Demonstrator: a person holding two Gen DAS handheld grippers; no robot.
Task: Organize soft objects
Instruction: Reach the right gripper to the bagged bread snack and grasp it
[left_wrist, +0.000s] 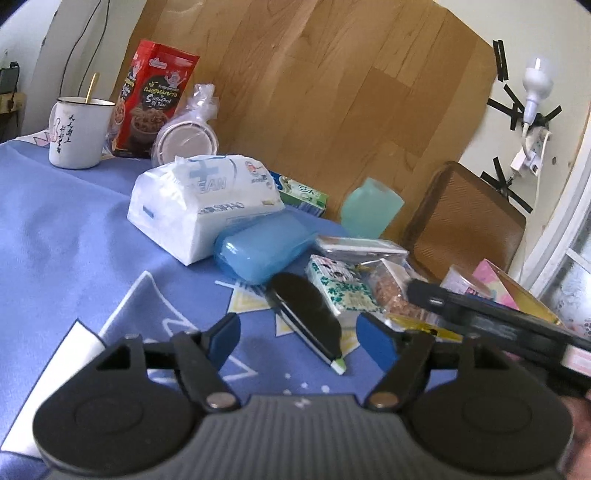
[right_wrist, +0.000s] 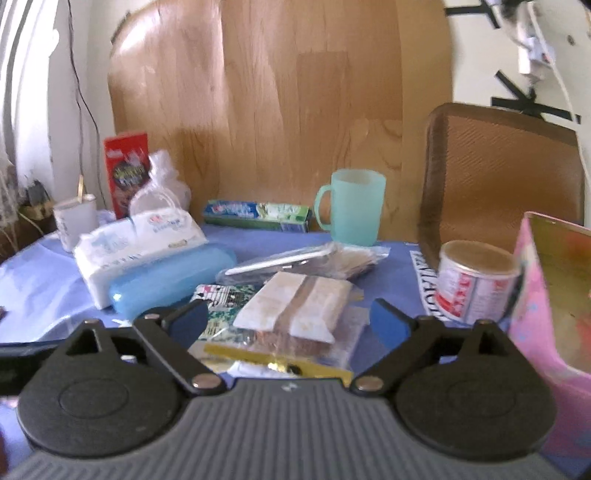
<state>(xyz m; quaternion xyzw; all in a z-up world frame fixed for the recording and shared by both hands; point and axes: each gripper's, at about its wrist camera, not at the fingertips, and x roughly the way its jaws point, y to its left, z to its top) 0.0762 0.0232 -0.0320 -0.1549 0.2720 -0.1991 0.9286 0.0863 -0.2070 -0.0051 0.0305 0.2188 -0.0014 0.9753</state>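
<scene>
Low in the left wrist view, our left gripper (left_wrist: 297, 338) hangs released over the blue printed tablecloth (left_wrist: 62, 236), its blue pads spread with only a flat black oval case with a white edge (left_wrist: 306, 314) lying beyond the gap, nothing pinched. Across the right wrist view, our right gripper (right_wrist: 288, 325) stands fully splayed, and between its pads lies a clear plastic snack packet with a gold sealing strip (right_wrist: 295, 325); the pads do not press it, so we hold nothing yet.

We judge the soft things to be that packet, the white plastic-wrapped tissue pack (left_wrist: 199, 203) at centre left of the left view, and the small green-and-white printed tissue packet (left_wrist: 340, 288) just beside the black case. A blue hard plastic case (left_wrist: 262, 251) leans against the tissue pack. At the far right of the right view stand a pink paper box (right_wrist: 546, 314) and a red-and-white tin can (right_wrist: 476, 284).

Risks, as we read them: the snack packet rests partly on the printed packet, so closing could catch both or let the slick film slide out. Our right gripper's arm crosses the lower right of the left view, near the left pads; both reaching into this pile could collide. A wide swing to the right might knock the can.
</scene>
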